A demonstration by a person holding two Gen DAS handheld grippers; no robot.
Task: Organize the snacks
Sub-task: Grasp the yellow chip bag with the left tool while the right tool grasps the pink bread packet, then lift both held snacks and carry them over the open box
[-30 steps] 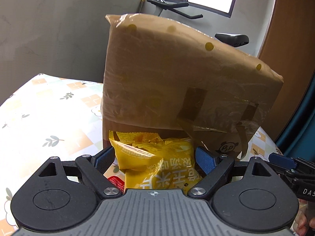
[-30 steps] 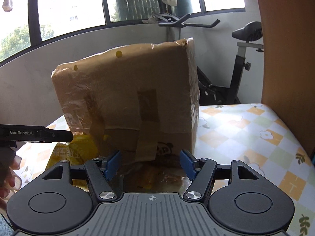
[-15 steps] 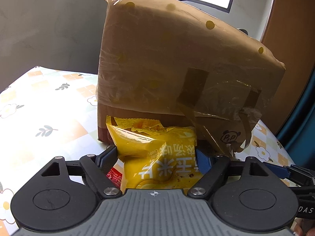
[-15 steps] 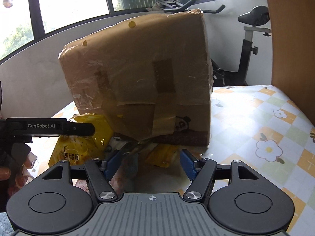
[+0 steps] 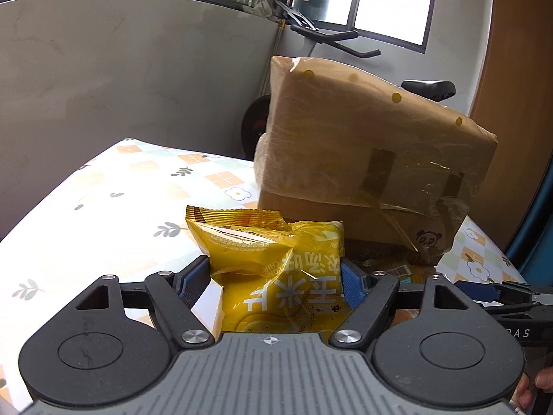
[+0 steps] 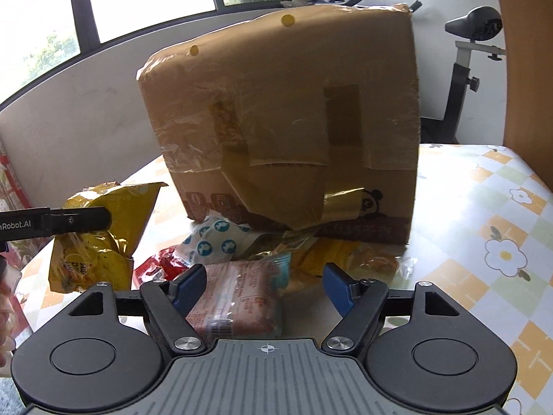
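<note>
Yellow chip bag [image 5: 276, 276] sits pinched in my left gripper [image 5: 276, 278], jaws closing on it, and it has come back from the taped cardboard box [image 5: 363, 169]. First snack extracted. Right gripper [image 6: 264, 285] is opening over a pink packet [image 6: 238, 297], nothing gripped yet.

A taped cardboard box [image 6: 287, 131] stands on the flower-patterned table [image 6: 484, 214], blocking the way straight ahead of both grippers. Loose snack packets [image 6: 221, 242] crowd the tabletop at its foot, leaving no bare surface there. To the box's right, in the right wrist view, the table lies bare up to a wooden panel [image 6: 525, 69]. In the left wrist view, open tabletop [image 5: 103, 207] spreads left of the box toward a grey wall [image 5: 121, 86]. An exercise bike [image 6: 473, 55] stands beyond the far edge.
</note>
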